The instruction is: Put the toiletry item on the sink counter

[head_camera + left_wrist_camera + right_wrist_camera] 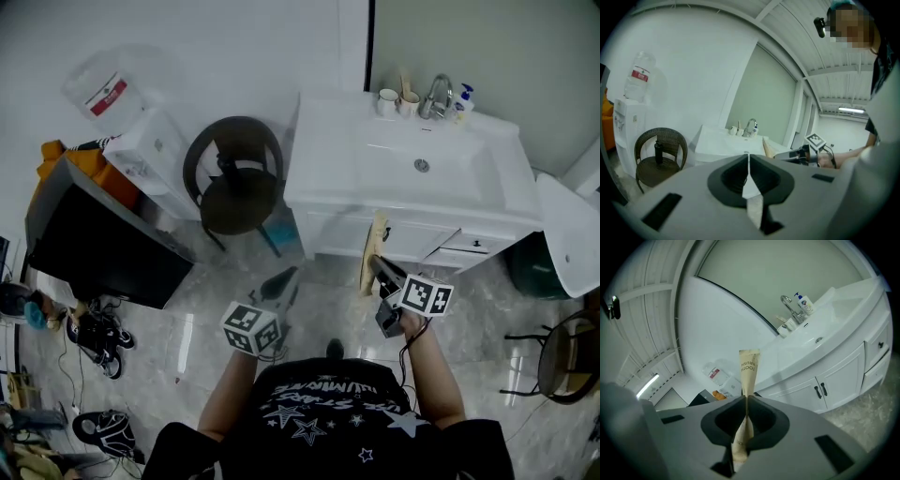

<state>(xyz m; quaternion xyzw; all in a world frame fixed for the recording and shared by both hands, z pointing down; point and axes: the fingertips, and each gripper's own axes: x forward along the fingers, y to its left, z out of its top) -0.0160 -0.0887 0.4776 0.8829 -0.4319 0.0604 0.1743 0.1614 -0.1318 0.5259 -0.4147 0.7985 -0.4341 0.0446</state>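
Nearest, the left gripper (748, 165) has its jaws pressed together on nothing. The right gripper (746, 399) pinches the one toothbrush packet (748, 373), held up before the cabinet, so the item is in hand but not yet placed. Farther, the one sink counter (328, 159) carries two cups (387, 101), one faucet (436, 94) and one soap bottle (460, 103)

Left gripper (748, 159), jaws together and empty, faces the sink counter (715, 140).
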